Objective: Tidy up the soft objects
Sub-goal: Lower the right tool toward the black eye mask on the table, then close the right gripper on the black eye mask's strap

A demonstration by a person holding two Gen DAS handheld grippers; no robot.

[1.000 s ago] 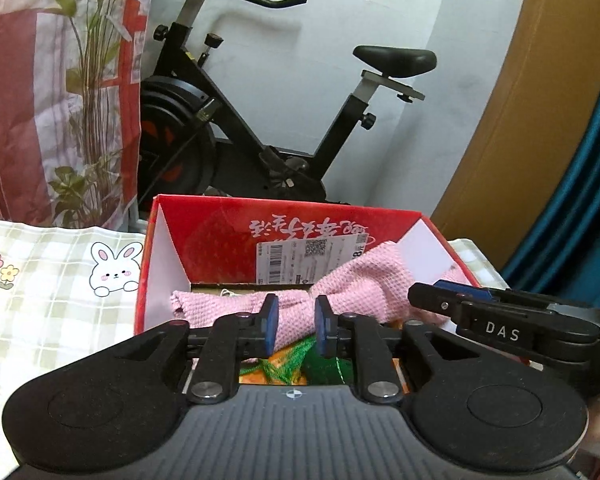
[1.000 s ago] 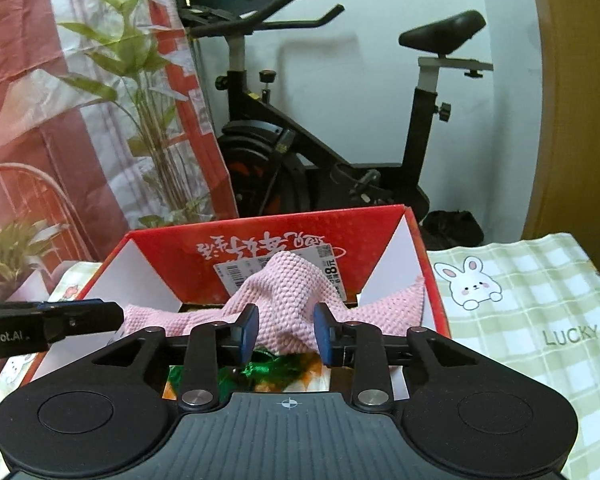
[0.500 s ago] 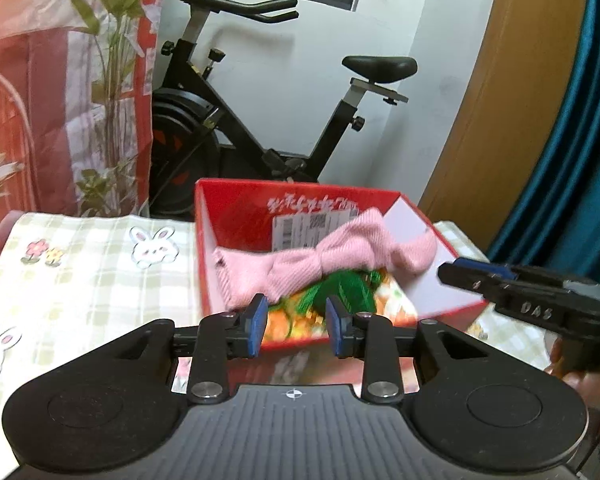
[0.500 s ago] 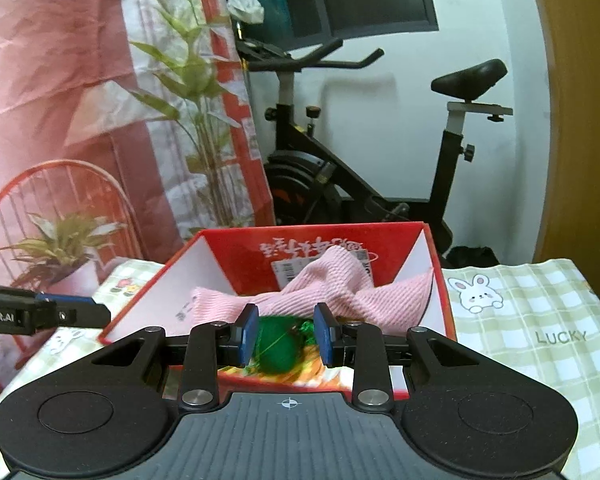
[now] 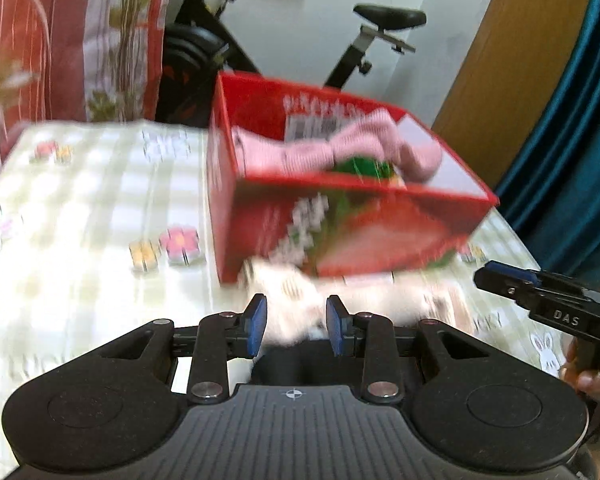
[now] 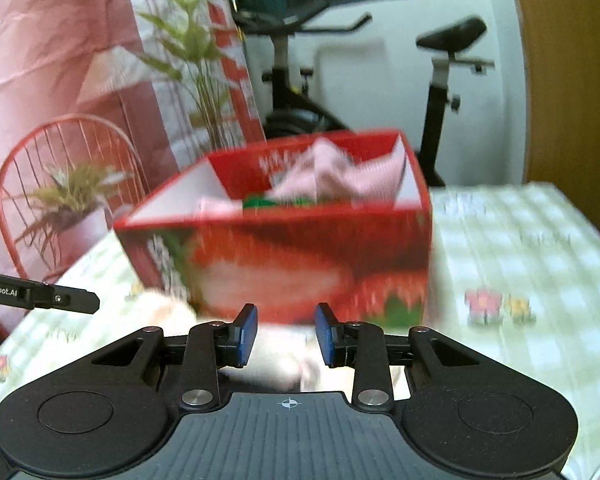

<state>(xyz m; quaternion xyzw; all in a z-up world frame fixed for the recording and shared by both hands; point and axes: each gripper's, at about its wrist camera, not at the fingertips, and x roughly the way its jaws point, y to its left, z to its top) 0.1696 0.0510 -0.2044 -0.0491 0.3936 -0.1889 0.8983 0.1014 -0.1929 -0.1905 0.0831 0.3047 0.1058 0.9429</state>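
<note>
Both tongs, left gripper [image 5: 296,326] and right gripper [image 6: 286,334], gape empty. Pink cloth [image 5: 324,152] lies in the red box [image 5: 340,232] at twelve o'clock. You seem between items; next, reach the blurred white soft thing [image 5: 300,300] just ahead.

Motion blur leaves the pale soft thing [image 5: 300,300] perhaps a towel.

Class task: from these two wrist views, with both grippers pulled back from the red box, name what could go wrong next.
1. The pink cloth humps above the red box rim, so it could slip out.
2. A blurred pale soft item lies against the box front; grabbing it may nudge the box.
3. Both views are motion-blurred, so aiming the jaws is uncertain.
</note>
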